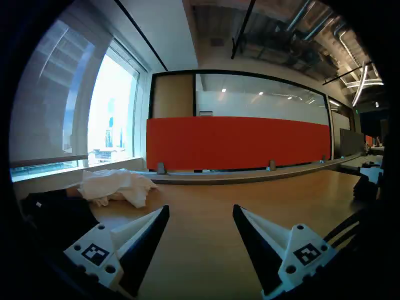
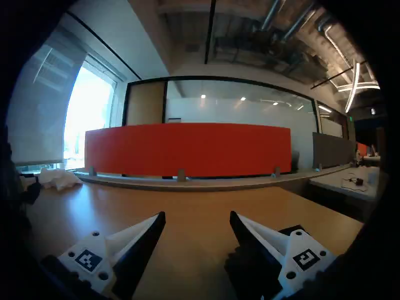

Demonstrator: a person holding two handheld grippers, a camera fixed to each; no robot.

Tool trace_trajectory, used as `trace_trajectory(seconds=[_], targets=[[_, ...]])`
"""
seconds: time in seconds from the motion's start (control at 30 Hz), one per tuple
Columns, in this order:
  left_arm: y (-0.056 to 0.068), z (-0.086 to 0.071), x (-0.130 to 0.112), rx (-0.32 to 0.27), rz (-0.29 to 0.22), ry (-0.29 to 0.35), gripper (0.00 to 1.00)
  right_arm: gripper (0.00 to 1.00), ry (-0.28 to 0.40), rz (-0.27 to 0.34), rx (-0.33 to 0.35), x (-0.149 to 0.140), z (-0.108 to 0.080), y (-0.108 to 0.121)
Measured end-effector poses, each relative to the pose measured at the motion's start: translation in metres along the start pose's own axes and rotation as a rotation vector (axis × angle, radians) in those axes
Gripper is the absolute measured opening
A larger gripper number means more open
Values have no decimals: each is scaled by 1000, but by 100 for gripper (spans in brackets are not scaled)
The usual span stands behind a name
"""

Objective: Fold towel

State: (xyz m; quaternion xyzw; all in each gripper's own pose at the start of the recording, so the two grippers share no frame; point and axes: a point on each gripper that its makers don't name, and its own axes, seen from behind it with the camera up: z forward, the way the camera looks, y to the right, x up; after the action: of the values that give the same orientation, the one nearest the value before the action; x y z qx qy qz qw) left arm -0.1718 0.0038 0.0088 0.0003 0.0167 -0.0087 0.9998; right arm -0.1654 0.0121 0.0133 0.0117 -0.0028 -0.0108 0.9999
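In the left gripper view, the left gripper (image 1: 200, 207) hangs low over the wooden desk (image 1: 210, 240), its fingers spread apart with nothing between them. The towel (image 1: 117, 185) lies crumpled in a heap near the desk's far left corner, by the window ledge and just beside something black (image 1: 55, 215) I can't make out. With the towel bunched like that, its corners are hidden, so I'd guess a pinch could catch a middle fold and lift a lump.

In the right gripper view, the right gripper (image 2: 197, 214) is likewise spread and empty. The towel (image 2: 59, 178) sits well apart from it, at the desk's far left edge. Reaching that far across could drag the cloth off the edge.
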Motion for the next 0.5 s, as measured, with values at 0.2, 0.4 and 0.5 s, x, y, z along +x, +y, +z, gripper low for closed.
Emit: trace_trajectory(seconds=[0.2, 0.4, 0.5], targets=[[0, 0, 0, 0, 0, 0, 94, 100, -2, 0, 0, -1, 1, 0], [0, 0, 1, 0, 0, -1, 94, 100, -1, 1, 0, -2, 1, 0], [0, 0, 1, 0, 0, -1, 94, 100, -1, 0, 0, -2, 1, 0]])
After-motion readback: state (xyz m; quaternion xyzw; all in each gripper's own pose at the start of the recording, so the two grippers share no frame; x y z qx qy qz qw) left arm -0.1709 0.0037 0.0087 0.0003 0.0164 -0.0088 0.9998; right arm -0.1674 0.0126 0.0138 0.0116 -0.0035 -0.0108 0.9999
